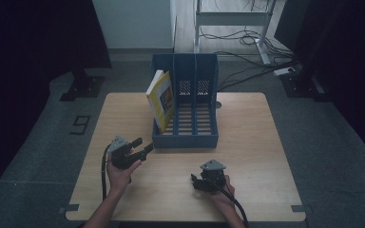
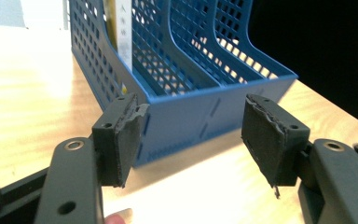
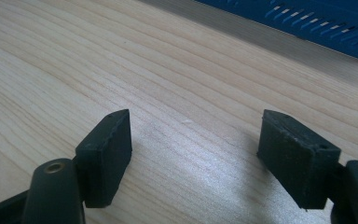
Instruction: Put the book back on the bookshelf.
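Observation:
A blue three-slot file rack (image 1: 186, 110) stands at the middle back of the wooden table (image 1: 247, 142). A yellow book (image 1: 160, 99) stands tilted in its left slot, top leaning left over the wall. My left gripper (image 1: 143, 145) hovers open just off the rack's front left corner, nothing between its jaws. In the left gripper view the open gripper (image 2: 193, 135) faces the rack's front wall (image 2: 191, 116), with the book's spine (image 2: 121, 37) in the nearest slot. My right gripper (image 1: 195, 181) rests open near the table's front, pointing left; the right gripper (image 3: 193, 149) frames bare wood.
The rack's base edge (image 3: 317, 23) lies at the top right of the right gripper view. Beyond the table are grey floor, a white desk frame (image 1: 233, 19) with loose cables (image 1: 247, 71), and dark curtains on both sides.

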The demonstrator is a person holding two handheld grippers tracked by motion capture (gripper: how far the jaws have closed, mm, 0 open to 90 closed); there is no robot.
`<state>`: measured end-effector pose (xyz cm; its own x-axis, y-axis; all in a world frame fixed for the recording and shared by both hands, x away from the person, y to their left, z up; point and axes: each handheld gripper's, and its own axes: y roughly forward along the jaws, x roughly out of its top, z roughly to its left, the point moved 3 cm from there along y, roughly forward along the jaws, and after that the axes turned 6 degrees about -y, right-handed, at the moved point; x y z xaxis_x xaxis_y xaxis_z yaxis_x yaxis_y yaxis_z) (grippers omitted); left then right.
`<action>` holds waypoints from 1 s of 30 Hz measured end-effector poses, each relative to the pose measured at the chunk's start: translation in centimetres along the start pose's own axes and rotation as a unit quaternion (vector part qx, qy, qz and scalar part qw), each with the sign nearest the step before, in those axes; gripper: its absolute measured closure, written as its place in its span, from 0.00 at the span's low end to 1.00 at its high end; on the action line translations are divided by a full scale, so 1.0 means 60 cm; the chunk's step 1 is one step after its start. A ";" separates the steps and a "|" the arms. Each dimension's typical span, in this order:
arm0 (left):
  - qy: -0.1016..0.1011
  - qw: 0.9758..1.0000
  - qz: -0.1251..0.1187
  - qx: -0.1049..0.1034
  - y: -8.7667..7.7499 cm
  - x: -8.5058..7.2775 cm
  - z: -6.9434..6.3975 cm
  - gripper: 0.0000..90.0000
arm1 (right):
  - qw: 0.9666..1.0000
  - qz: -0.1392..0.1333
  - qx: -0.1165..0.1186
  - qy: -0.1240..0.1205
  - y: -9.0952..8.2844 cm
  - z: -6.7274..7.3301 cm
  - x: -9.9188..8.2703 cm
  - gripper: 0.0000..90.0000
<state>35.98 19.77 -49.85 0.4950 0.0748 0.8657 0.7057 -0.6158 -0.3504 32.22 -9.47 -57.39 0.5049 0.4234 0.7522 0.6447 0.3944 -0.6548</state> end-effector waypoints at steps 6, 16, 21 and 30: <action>-0.010 1.000 0.012 -0.015 -0.015 -0.035 -0.007 0.41 | 1.000 0.000 -0.001 0.001 0.000 0.000 0.000 0.28; -0.019 0.997 0.058 -0.038 -0.018 -0.100 0.001 0.41 | 1.000 0.000 -0.001 0.001 0.000 0.000 0.000 0.28; -0.027 0.996 0.070 -0.040 -0.020 -0.113 0.005 0.41 | 1.000 0.000 -0.001 0.001 0.000 0.000 0.000 0.28; -0.024 0.995 0.085 -0.037 -0.019 -0.125 0.007 0.42 | 1.000 0.000 0.000 0.001 0.001 0.000 0.001 0.28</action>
